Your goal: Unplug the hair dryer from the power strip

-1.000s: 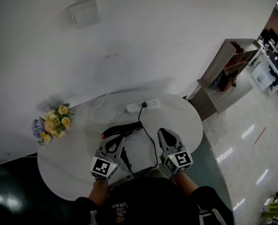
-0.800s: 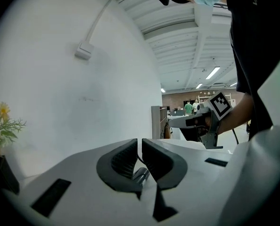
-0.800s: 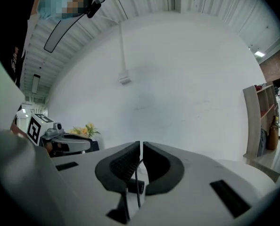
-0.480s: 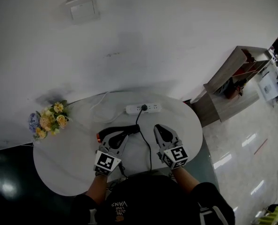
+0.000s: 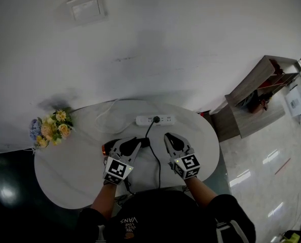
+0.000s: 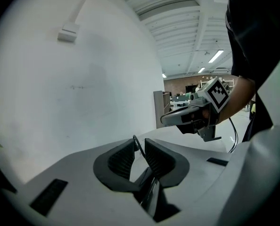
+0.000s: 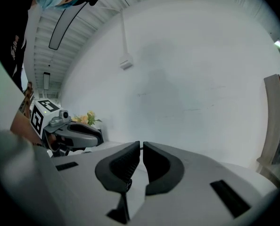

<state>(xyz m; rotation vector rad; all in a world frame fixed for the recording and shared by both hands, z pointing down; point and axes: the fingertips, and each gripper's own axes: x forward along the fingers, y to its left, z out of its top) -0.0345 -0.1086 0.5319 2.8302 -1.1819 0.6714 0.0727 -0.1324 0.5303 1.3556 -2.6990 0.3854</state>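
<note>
On the round white table (image 5: pixel 69 176) lies a white power strip (image 5: pixel 164 119) with a black plug (image 5: pixel 156 119) in it. The plug's black cord (image 5: pixel 157 158) runs toward me between the two grippers. The black hair dryer (image 5: pixel 108 147), with an orange end, lies mostly under my left gripper (image 5: pixel 134 144). That gripper's jaws are opening: in the left gripper view (image 6: pixel 140 147) a narrow gap shows, with a thin black cord in it at the tips. My right gripper (image 5: pixel 170 138) is shut and empty (image 7: pixel 141 149), just short of the strip.
A small bunch of flowers (image 5: pixel 51 130) stands at the table's left edge. The strip's white cable (image 5: pixel 102 116) loops at the back by the wall. A wooden shelf unit (image 5: pixel 257 103) stands on the floor to the right.
Both grippers have moved forward and down, toward the power strip. The left gripper now covers more of the hair dryer, and its jaws have parted slightly.
</note>
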